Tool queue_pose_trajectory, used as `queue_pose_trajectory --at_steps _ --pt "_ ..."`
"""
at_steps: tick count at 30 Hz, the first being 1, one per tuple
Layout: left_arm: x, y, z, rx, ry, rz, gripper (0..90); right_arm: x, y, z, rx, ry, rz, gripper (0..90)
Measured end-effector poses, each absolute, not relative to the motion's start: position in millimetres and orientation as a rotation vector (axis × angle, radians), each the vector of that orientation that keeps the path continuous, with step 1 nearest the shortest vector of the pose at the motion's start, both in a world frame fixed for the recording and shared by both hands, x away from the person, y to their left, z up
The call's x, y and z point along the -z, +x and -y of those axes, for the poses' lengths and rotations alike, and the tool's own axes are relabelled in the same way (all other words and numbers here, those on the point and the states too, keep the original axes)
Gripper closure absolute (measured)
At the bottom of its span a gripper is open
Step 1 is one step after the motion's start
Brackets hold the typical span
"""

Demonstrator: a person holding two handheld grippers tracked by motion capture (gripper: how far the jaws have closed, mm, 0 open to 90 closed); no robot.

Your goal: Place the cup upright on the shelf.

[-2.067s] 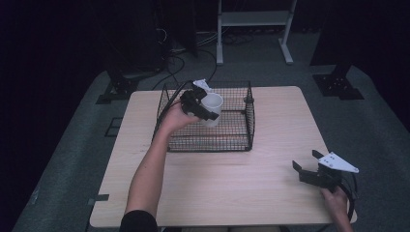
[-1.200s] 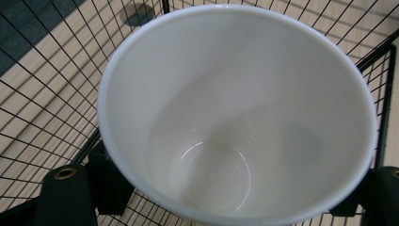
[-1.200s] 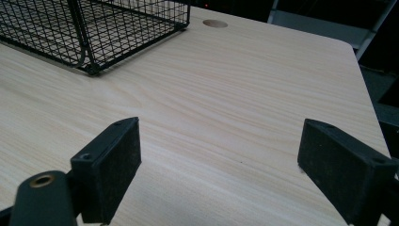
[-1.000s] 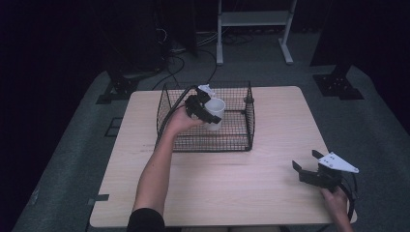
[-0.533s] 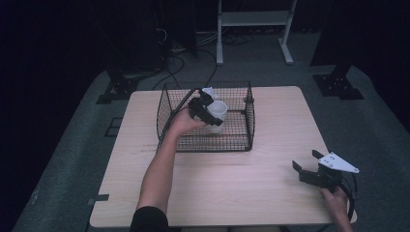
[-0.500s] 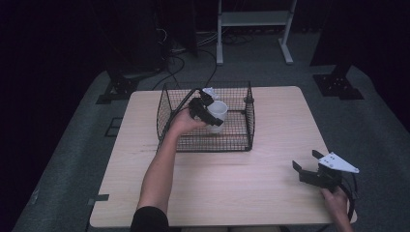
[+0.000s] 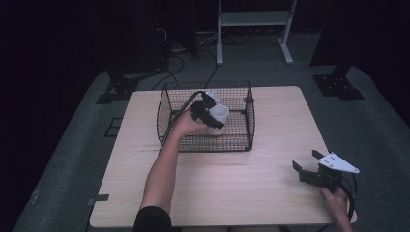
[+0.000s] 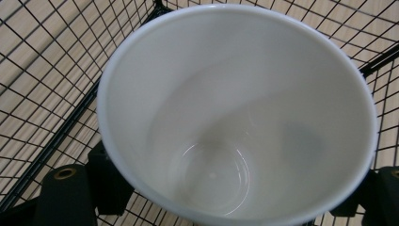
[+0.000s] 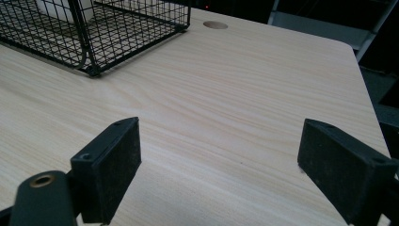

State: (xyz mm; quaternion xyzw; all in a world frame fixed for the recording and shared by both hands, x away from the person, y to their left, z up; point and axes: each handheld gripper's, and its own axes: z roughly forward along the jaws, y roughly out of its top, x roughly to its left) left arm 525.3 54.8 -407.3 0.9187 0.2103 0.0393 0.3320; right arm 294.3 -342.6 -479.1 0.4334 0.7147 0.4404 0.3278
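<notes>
A white cup (image 7: 219,115) hangs inside the black wire basket (image 7: 203,146), with my left gripper (image 7: 212,119) shut on it. In the left gripper view the cup's (image 8: 235,117) open mouth faces the camera and is empty inside. A black jaw presses on each side of its base, where the left gripper (image 8: 226,202) grips it. Basket mesh (image 8: 42,70) and the table show behind it. My right gripper (image 7: 307,161) rests near the table's front right corner. It is open, and in the right gripper view bare wood lies between the jaws of the right gripper (image 9: 221,160).
The light wooden table (image 7: 241,188) carries the basket at its back centre. In the right gripper view a basket corner (image 9: 94,28) stands at the upper left and a round cable hole (image 9: 215,25) lies beyond it. A white shelf frame (image 7: 254,19) stands behind the table on the grey floor.
My left hand has carried the cup a little to the right and lower into the basket. The right gripper has not moved.
</notes>
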Motion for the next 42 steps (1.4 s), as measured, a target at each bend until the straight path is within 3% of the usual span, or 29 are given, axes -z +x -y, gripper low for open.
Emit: queue_pose_trajectory --at_steps 31,42 --pt "409.6 523.4 -60.2 -0.115 2.440 -0.562 19.1 479.1 294.0 342.5 -1.154 1.134 -1.867 13.1" --pt "402.8 521.3 -63.6 -0.134 2.410 -0.577 10.0 479.1 294.2 342.4 -1.152 1.135 -1.868 13.1"
